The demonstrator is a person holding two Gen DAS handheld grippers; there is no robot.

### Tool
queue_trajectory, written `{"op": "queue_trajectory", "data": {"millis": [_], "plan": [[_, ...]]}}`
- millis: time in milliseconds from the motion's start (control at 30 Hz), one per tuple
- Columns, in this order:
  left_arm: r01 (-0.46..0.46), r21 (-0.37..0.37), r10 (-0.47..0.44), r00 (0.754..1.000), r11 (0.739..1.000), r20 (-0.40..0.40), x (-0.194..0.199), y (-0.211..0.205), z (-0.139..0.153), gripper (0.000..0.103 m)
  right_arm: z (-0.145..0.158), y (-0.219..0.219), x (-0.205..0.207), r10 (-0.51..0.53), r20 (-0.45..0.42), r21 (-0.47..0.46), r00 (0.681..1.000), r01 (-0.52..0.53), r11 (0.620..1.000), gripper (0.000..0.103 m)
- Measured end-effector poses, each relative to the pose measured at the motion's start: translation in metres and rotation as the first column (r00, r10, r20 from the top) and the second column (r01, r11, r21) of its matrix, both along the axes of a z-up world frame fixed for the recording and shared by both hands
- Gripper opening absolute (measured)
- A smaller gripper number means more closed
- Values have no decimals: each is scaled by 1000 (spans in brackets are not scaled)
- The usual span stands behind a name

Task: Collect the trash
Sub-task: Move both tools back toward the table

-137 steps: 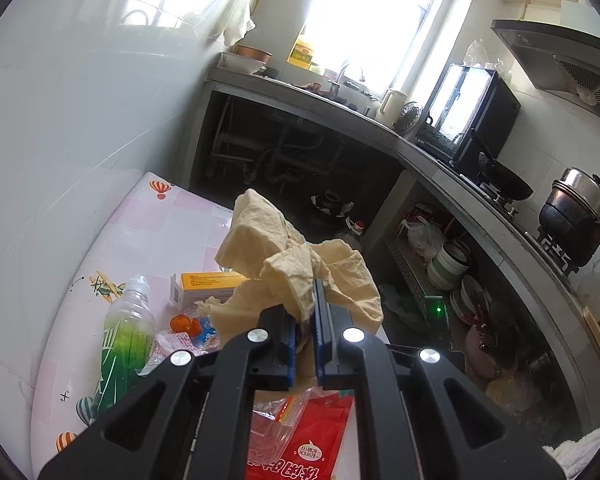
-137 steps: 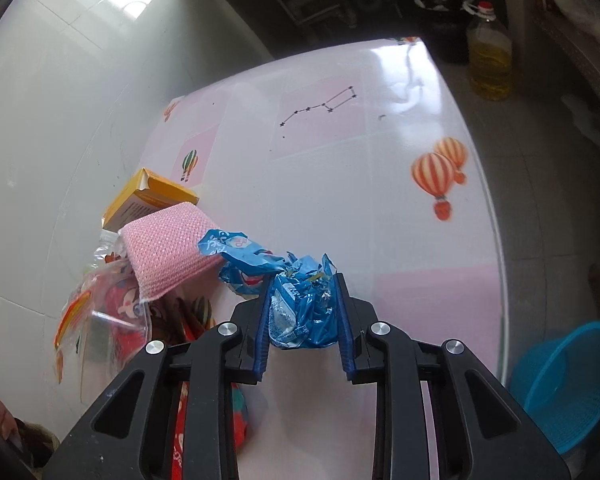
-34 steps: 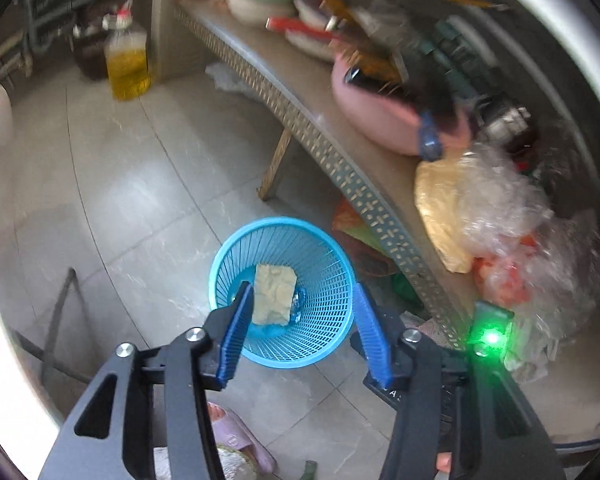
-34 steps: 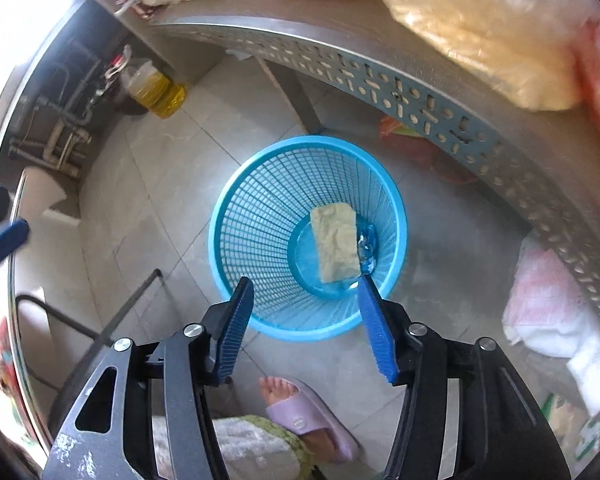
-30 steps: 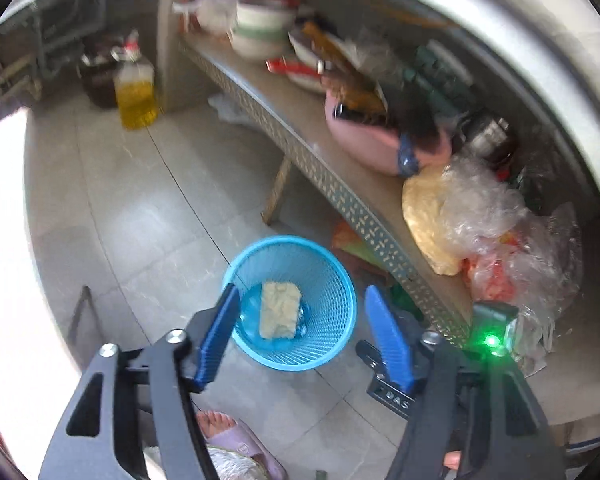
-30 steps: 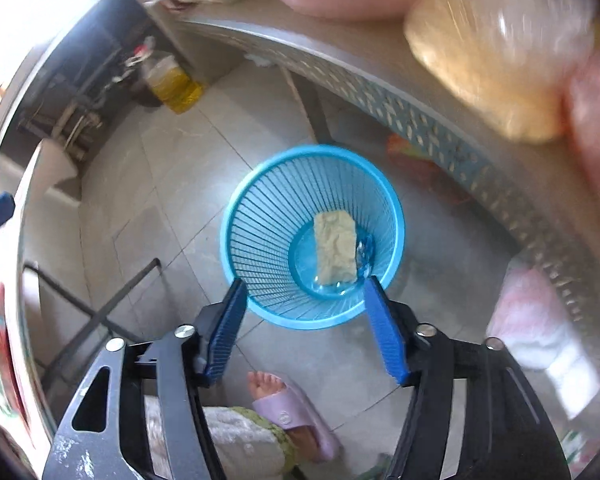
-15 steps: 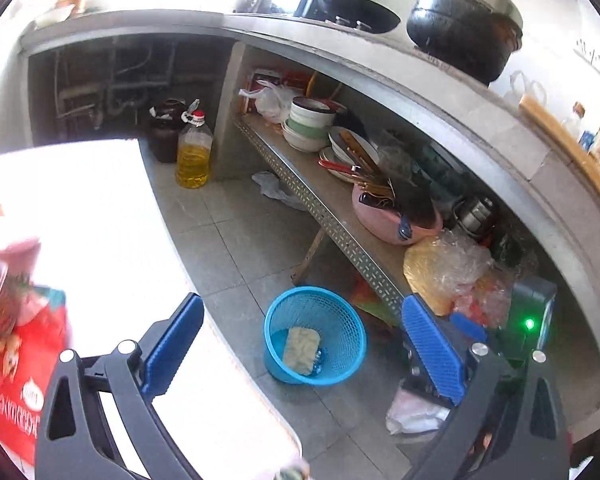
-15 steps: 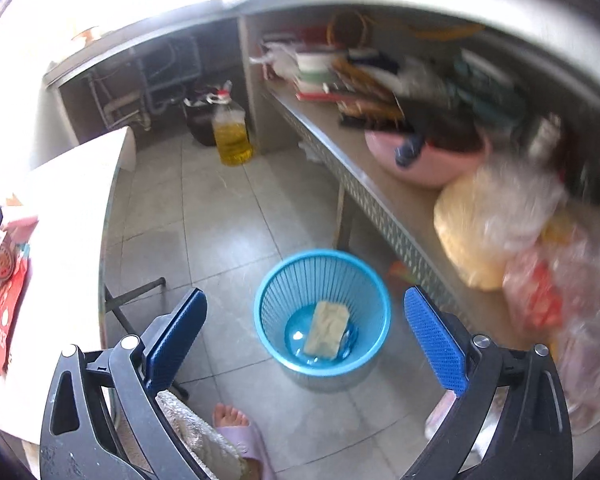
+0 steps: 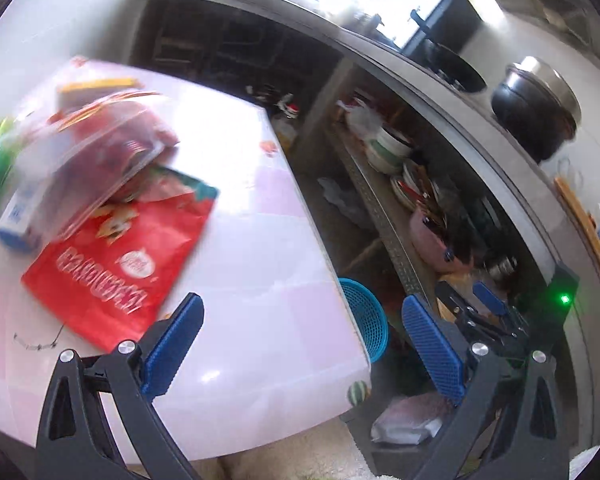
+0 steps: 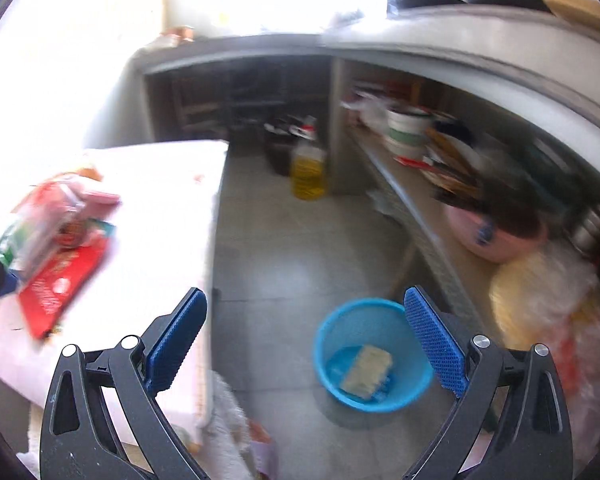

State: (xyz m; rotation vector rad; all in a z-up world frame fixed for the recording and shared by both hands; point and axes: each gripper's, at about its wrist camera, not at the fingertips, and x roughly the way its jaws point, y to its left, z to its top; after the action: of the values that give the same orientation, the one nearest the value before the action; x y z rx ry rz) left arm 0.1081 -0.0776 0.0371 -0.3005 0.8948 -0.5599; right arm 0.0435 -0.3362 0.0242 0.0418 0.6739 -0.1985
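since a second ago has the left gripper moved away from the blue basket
Yes. The left gripper has swung from over the blue basket back to the table; the basket is now half hidden behind the table edge.

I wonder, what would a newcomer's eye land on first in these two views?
Probably the bright blue basket on the floor by the shelf, with a yellowish cloth lying in it. Next, the red snack bag on the table, beneath a blurred pile of wrappers.

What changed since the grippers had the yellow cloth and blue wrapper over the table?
Both let go: the yellow cloth now lies in the blue basket on the floor. Left gripper and right gripper are empty, wide open, swung back toward the table. The red packet stayed there.
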Motion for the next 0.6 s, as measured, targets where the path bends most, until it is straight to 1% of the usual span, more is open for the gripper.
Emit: {"op": "queue_trajectory", "data": {"millis": [67,167,300,367,500,600], "plan": [[-40,-13,40,999,999,3,-3,21,-1,97,6,10,6,48,21,11,999,-48,999,95],[-82,-27,82,996,996,31,-4,46,2,97,13,25,17,103,38,32,994,-105,994,95],[-137,-48,140,988,989,60,-1,79,9,97,20,43,34,183,28,80,983,-184,980,95],[-149,-68,154,985,986,77,2,93,13,97,23,53,39,207,29,110,978,-209,972,95],[-184,-16,184,972,983,148,12,111,26,97,25,73,49,250,19,167,968,-250,954,95],[-228,58,212,956,972,204,20,121,33,97,24,80,55,265,12,191,964,-263,946,95]]}}
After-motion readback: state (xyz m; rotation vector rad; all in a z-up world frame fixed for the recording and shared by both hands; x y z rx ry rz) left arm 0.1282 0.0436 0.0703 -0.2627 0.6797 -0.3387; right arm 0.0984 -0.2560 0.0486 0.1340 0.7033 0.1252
